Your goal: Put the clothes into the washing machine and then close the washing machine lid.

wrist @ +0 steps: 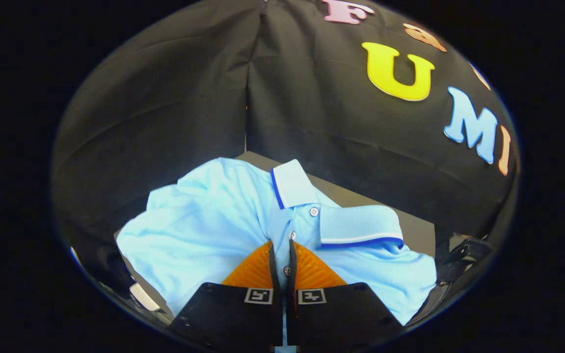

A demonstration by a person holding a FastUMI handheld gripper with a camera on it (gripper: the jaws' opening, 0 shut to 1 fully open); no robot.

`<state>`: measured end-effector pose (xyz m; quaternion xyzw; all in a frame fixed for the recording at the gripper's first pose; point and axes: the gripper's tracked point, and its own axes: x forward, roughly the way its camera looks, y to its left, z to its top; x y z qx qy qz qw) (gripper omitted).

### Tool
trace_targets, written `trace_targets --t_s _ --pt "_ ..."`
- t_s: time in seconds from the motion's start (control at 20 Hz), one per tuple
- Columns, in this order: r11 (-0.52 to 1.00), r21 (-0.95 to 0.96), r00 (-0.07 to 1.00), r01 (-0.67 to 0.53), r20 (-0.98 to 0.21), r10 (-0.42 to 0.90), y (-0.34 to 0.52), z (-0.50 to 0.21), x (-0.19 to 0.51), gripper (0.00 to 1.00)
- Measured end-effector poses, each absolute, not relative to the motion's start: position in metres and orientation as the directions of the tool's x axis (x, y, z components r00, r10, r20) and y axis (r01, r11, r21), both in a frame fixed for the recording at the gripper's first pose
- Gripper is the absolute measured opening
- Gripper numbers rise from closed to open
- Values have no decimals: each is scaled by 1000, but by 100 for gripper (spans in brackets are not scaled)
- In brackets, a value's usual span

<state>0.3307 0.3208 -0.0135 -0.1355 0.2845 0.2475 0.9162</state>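
My tongs (282, 255) are nearly clenched, the two fingers standing close side by side with only a thin slit between them. In that slit runs the button placket of the polo shirt (204, 230), and one small button shows right between the fingers, so I take it they are pinching a fold of the cloth there; both fingers press against the fabric.

The shirt is pale blue and lies crumpled under and around my fingers, spreading out to both sides. Just ahead of the fingertips sit two more buttons, and beyond them the collar (358, 225) opens out, its flaps edged with a white and a dark blue stripe. One flap stands up, the other lies folded over to the right.

The shirt rests on a grey table (410, 228), whose bare surface shows beyond the collar. Behind it hangs the black cloth wall (165, 108) of the booth.
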Motion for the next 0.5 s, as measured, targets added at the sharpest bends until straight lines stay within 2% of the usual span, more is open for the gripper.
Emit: trace_targets --t_s 0.5 --pt "837 -29 690 -546 -582 430 321 -14 332 5"
